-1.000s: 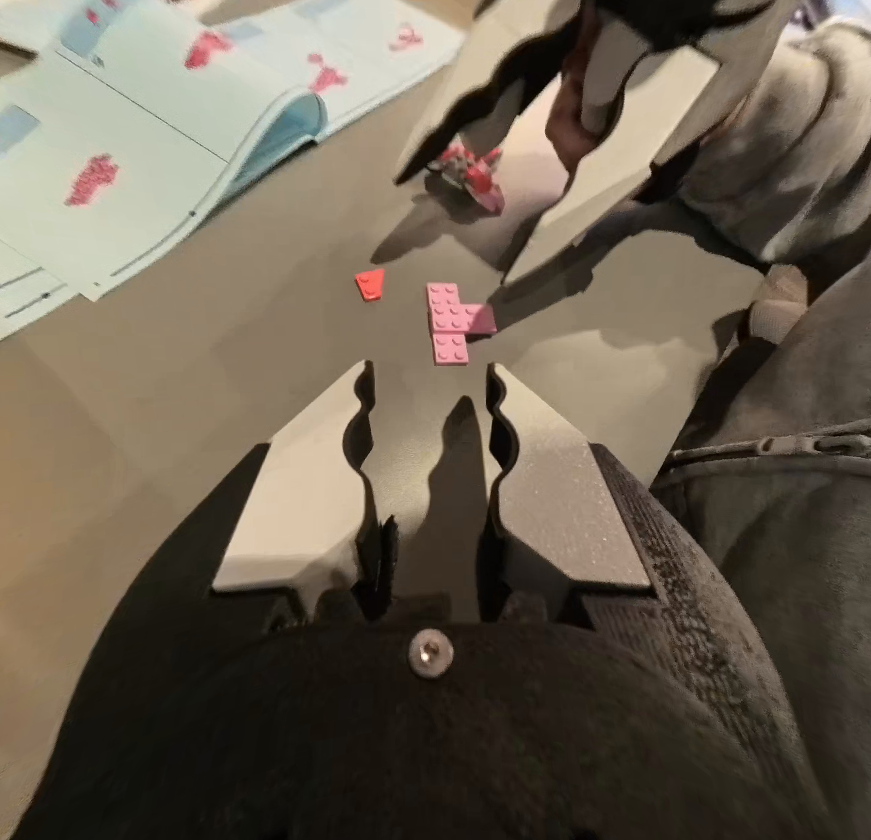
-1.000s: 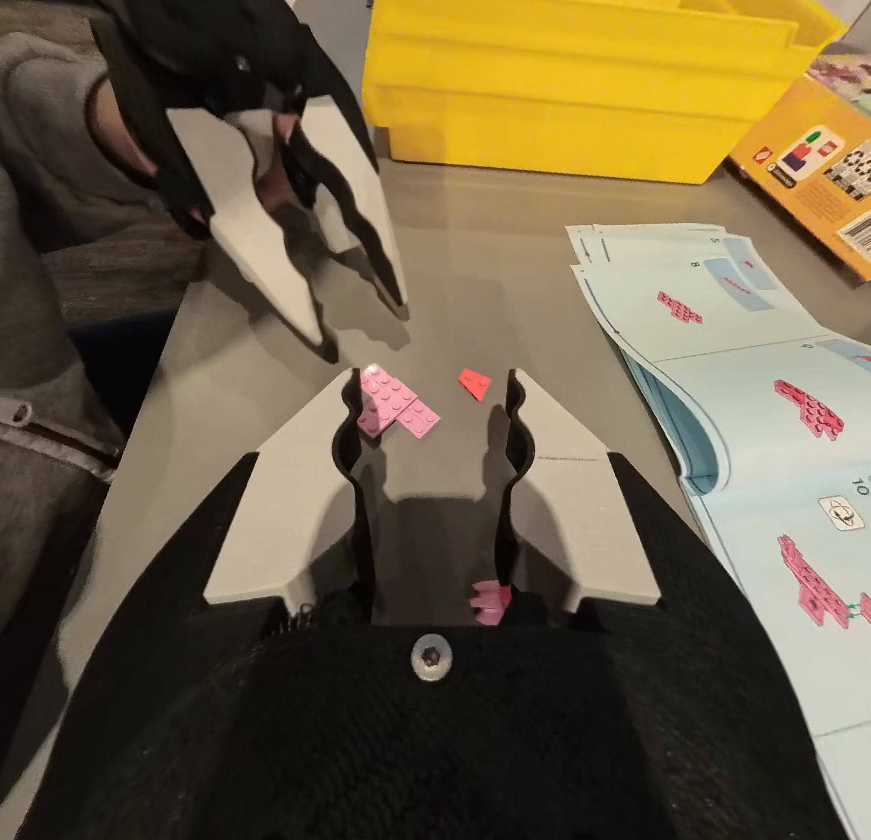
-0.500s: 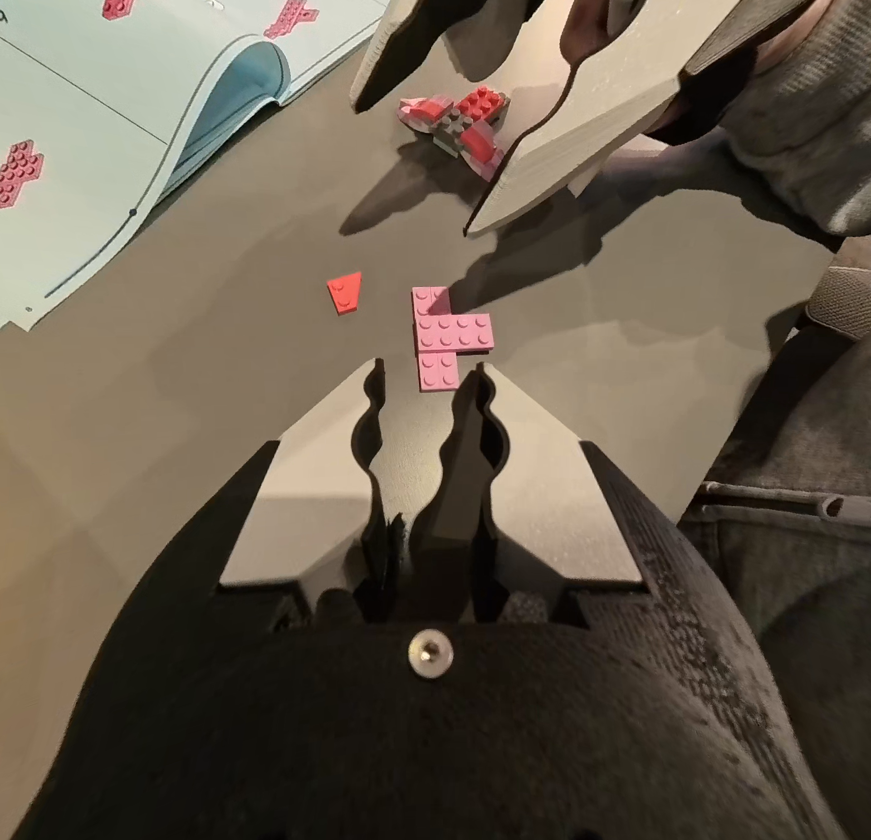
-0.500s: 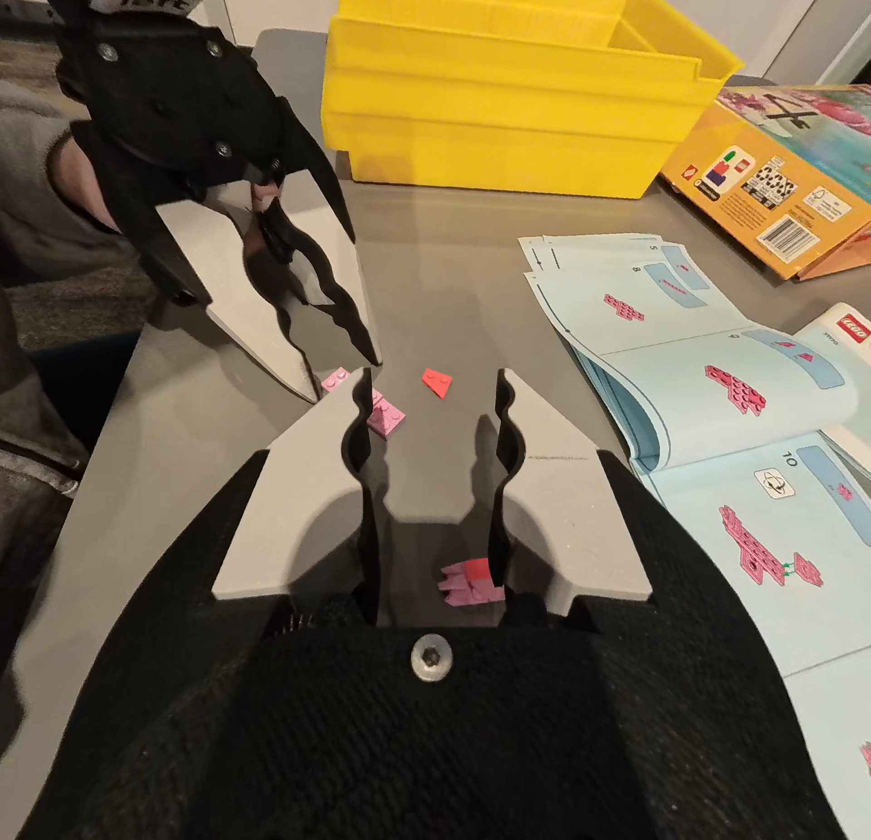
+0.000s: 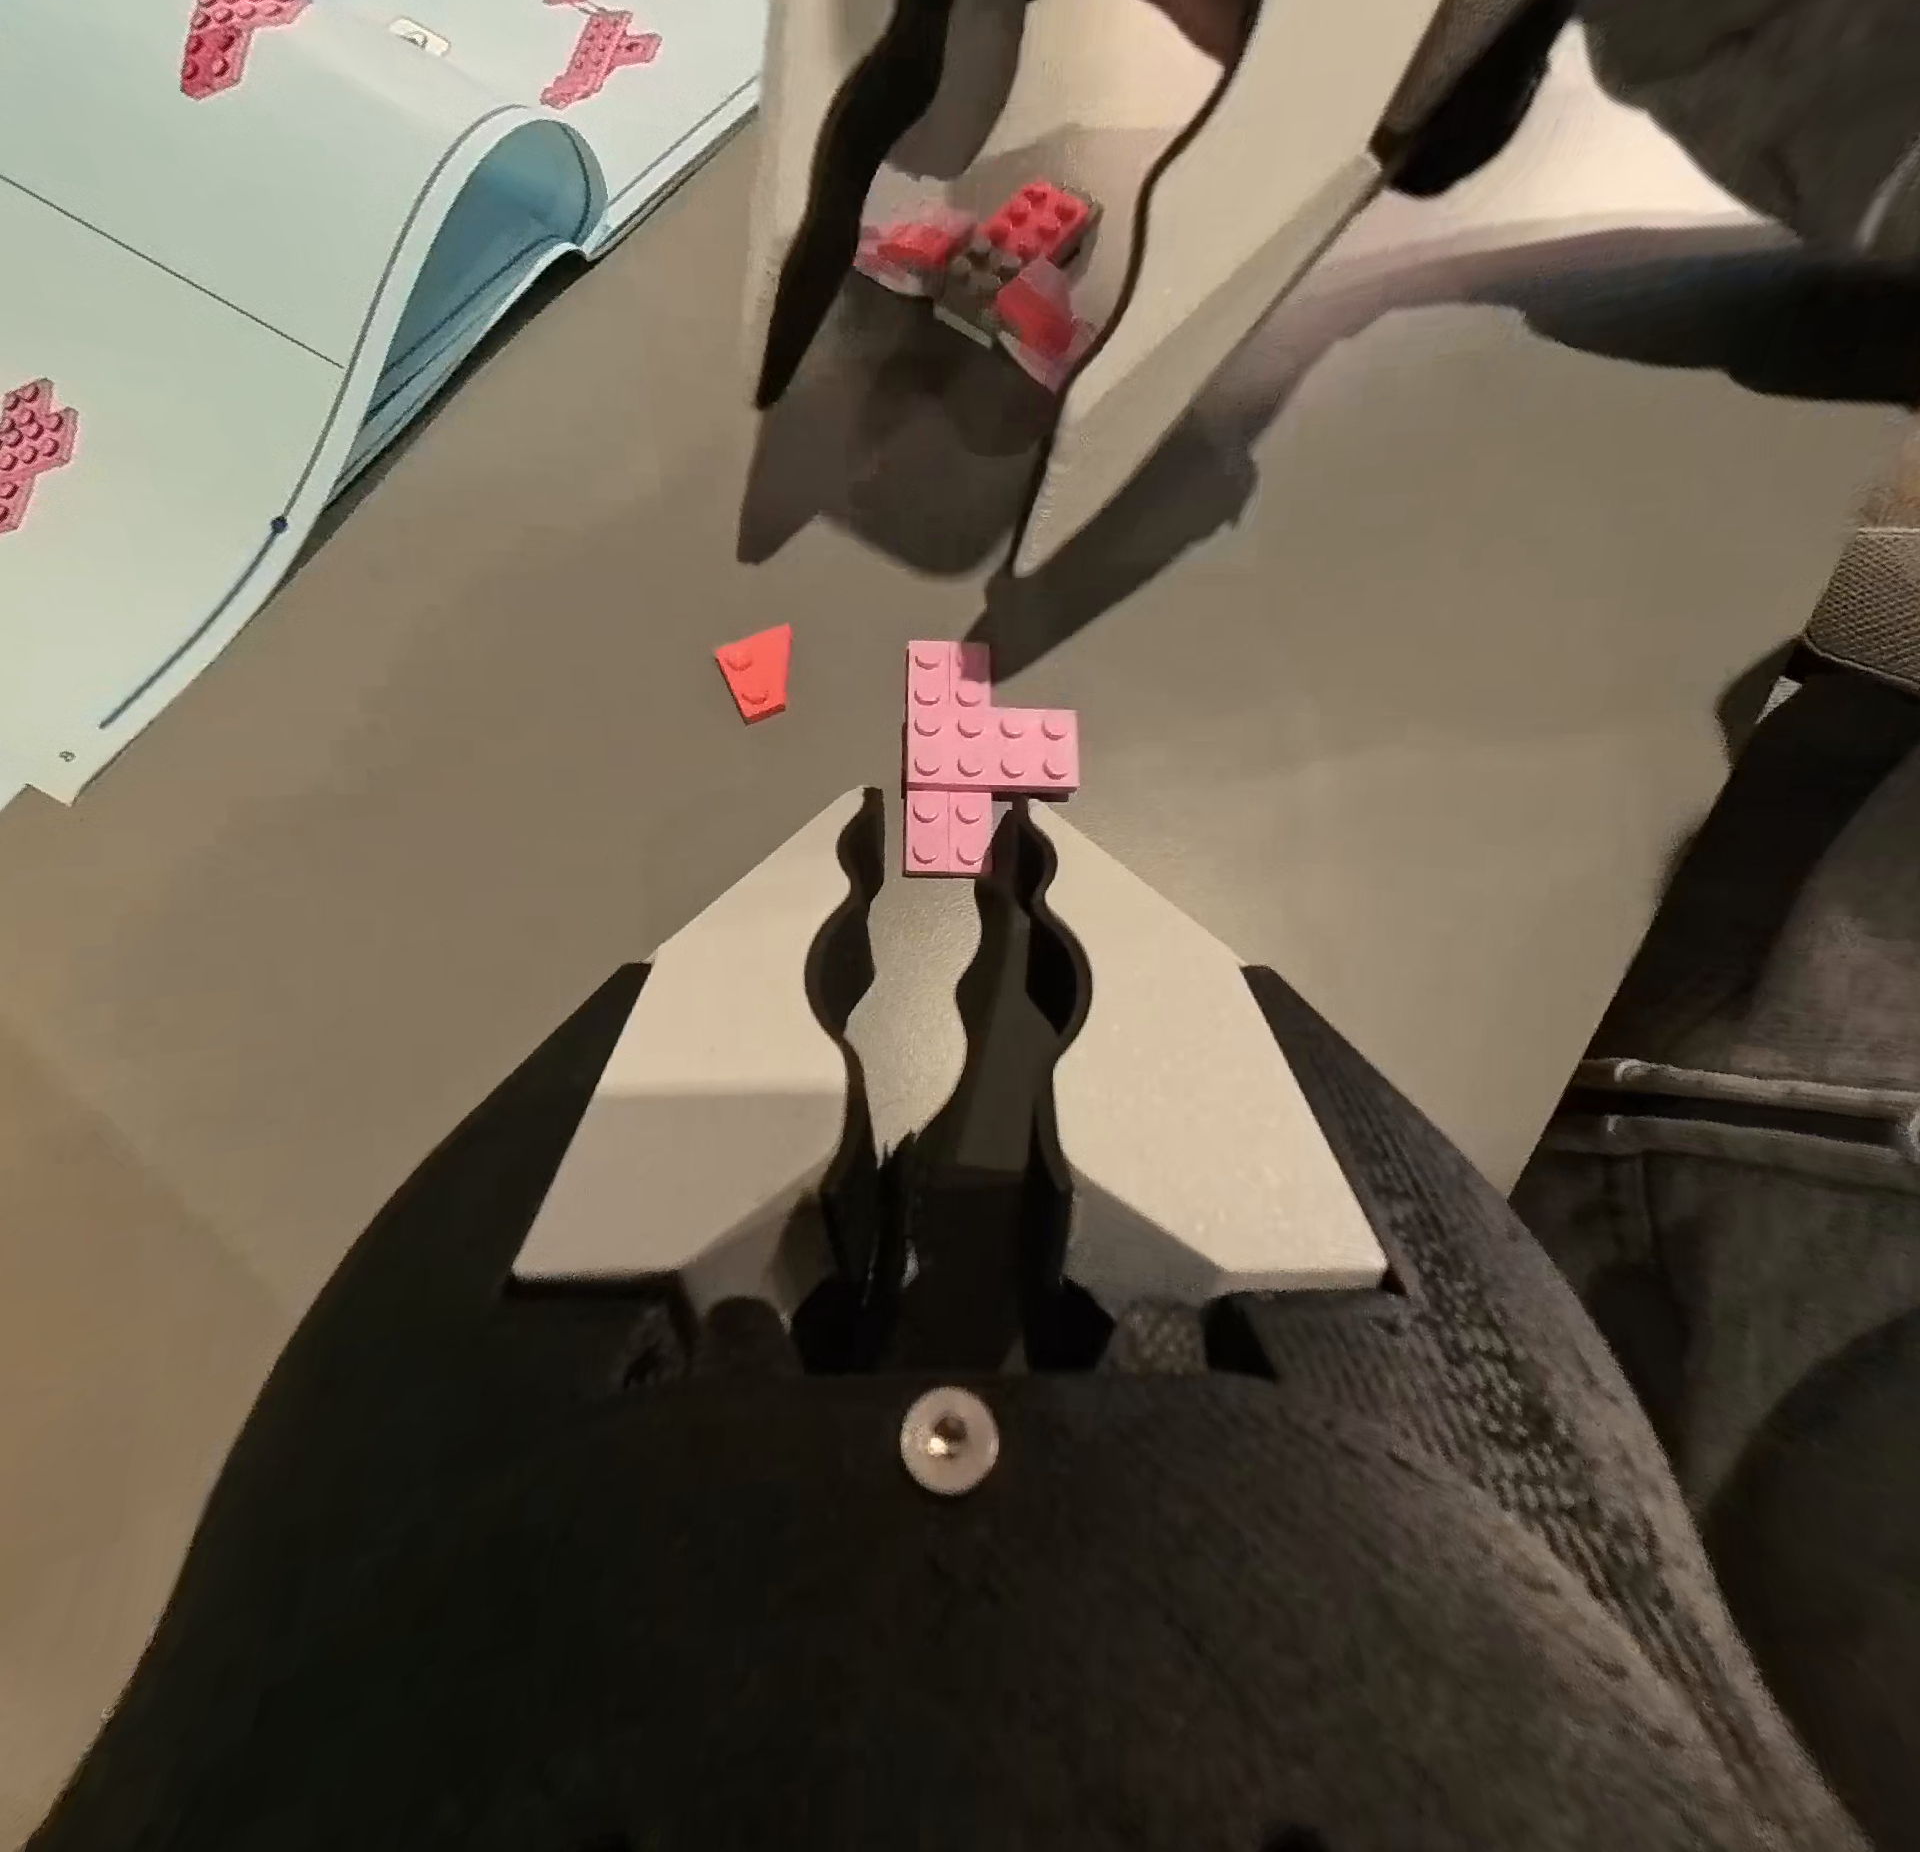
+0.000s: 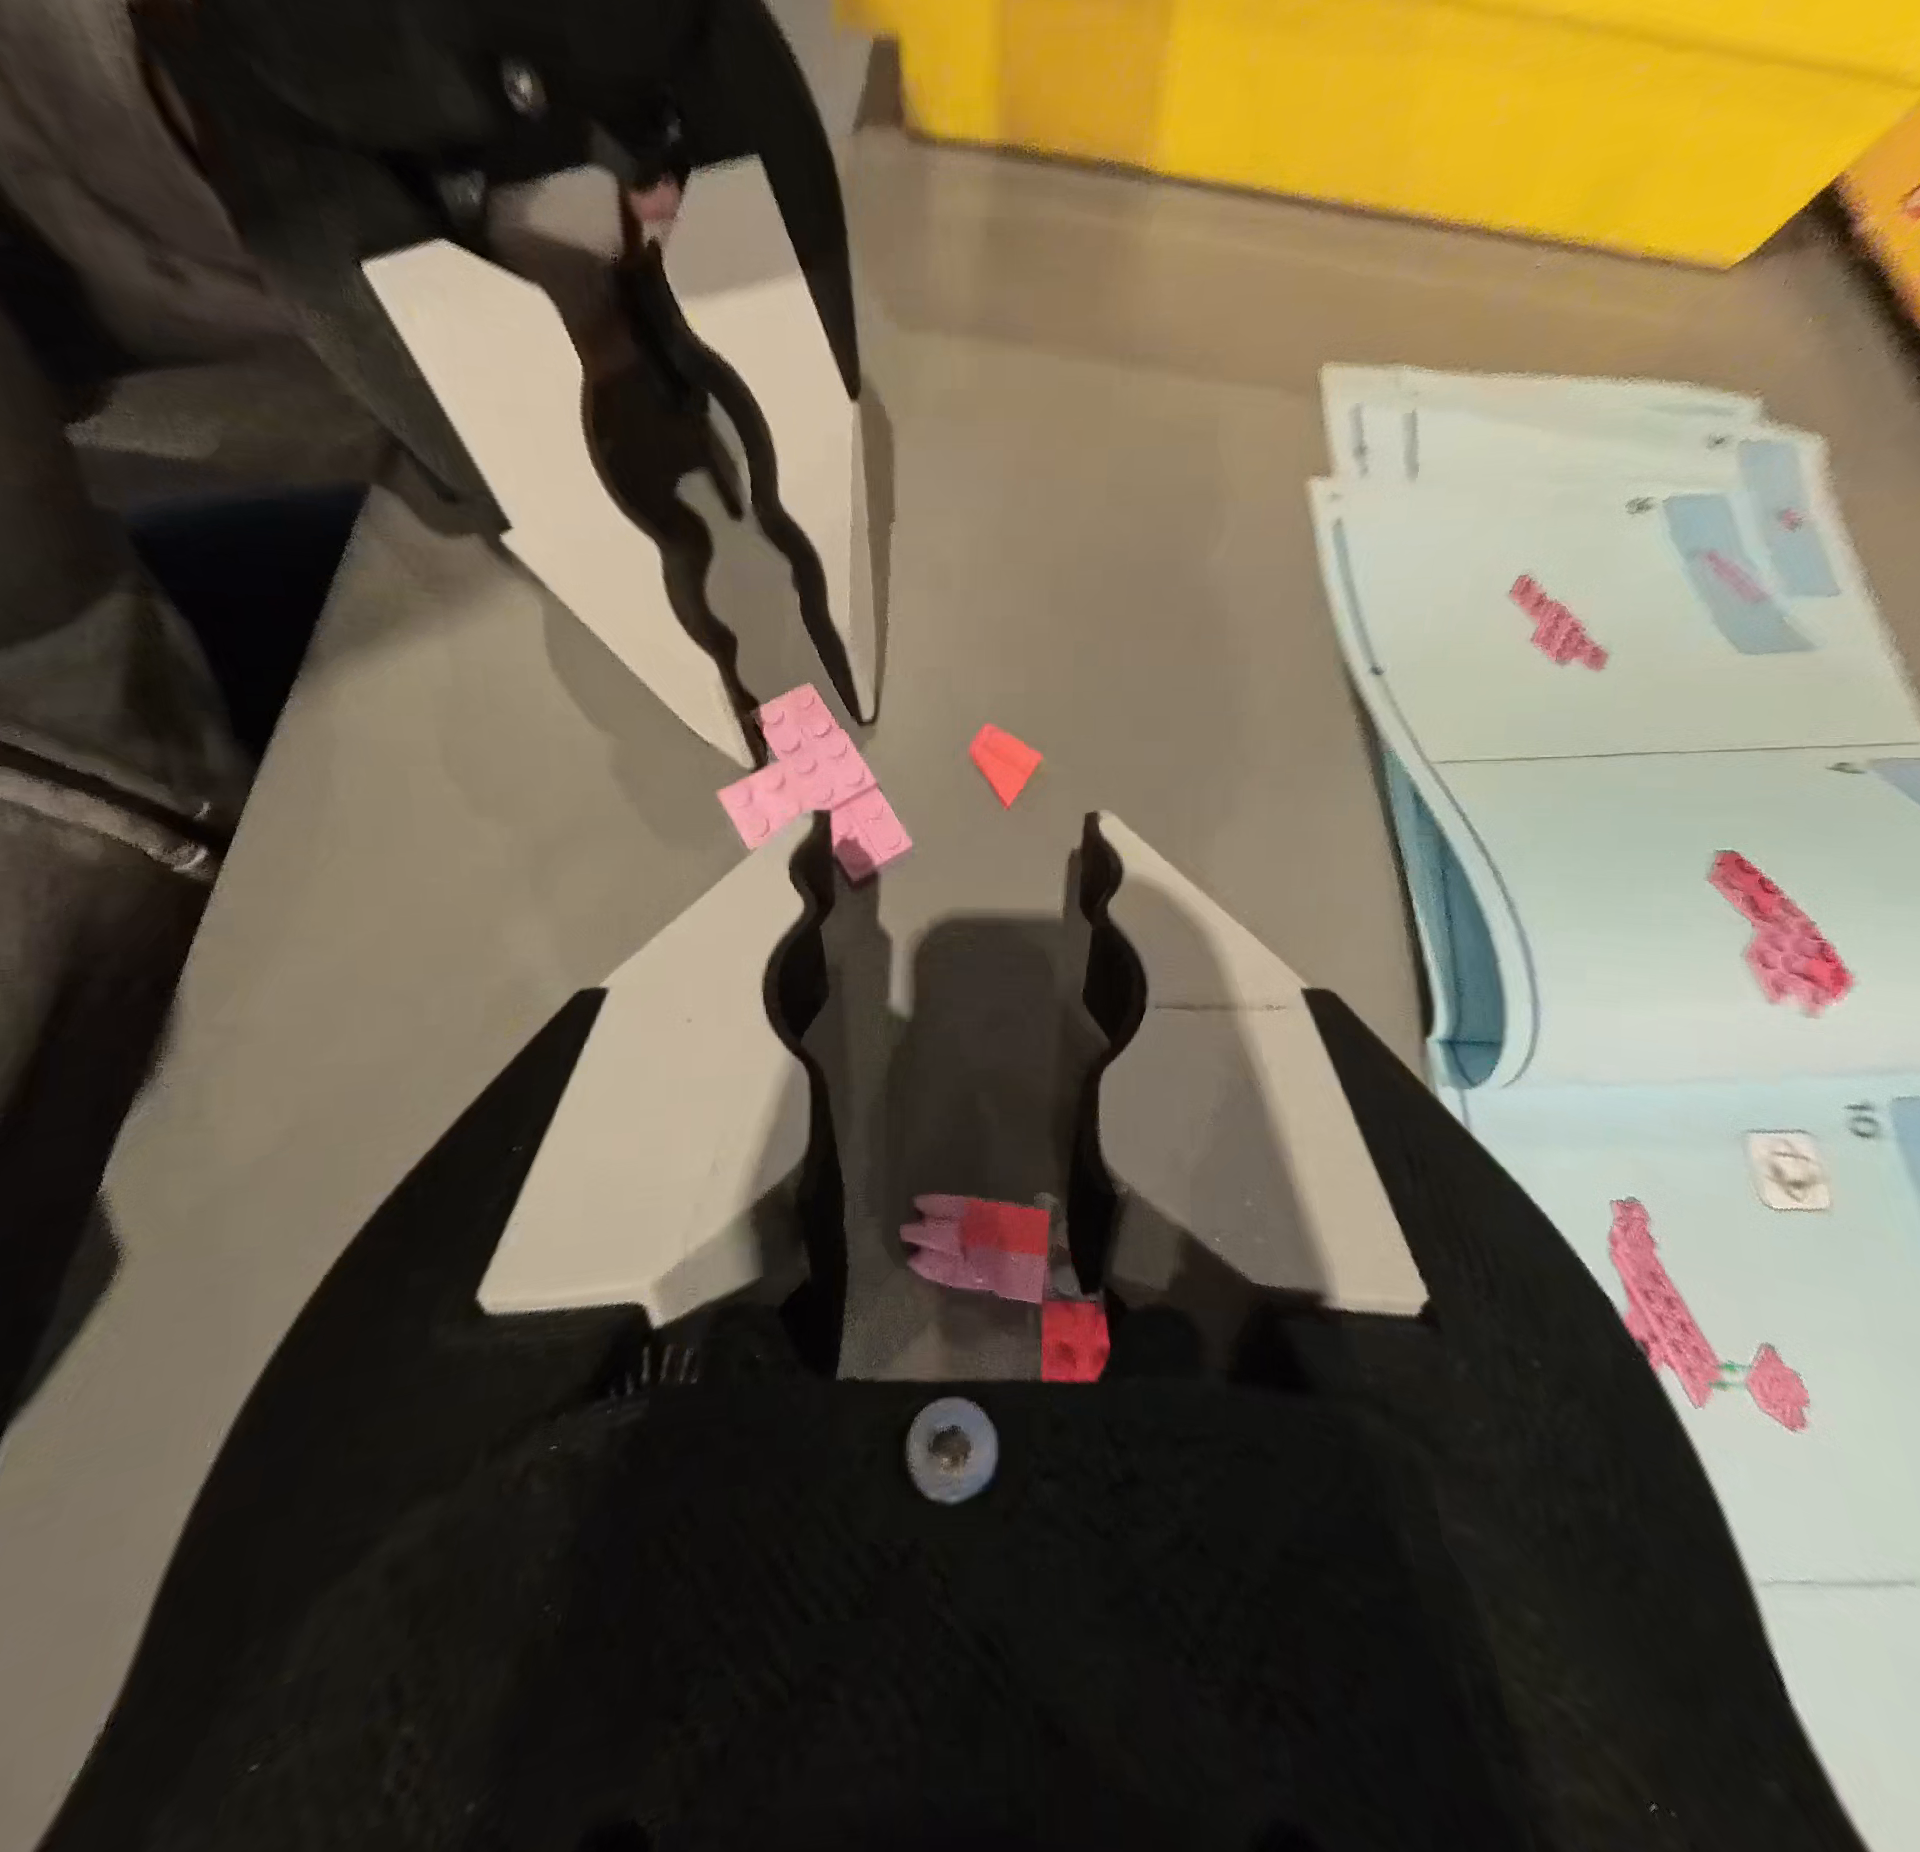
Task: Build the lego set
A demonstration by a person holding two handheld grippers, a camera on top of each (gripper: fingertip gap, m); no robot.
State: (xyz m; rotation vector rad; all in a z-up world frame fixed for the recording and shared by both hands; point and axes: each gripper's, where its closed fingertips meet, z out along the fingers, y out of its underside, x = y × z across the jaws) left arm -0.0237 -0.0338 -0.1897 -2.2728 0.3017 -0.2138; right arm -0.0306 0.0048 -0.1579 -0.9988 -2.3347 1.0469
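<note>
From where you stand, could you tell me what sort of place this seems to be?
Probably an indoor hobby or data-collection workbench: a plain grey table carries an open instruction booklet, stacked yellow bins and loose pink plates.

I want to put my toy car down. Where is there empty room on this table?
Bare grey table lies between the yellow plastic bin and the small red wedge piece. It is crowded around the pink plate assembly, where both hand-held grippers meet.

On the surface, the joined flat plates lie between the two grippers. A small wedge piece lies just beside them, toward the open booklet. A little built model sits between the right gripper's fingers. The bins stand behind.
</note>
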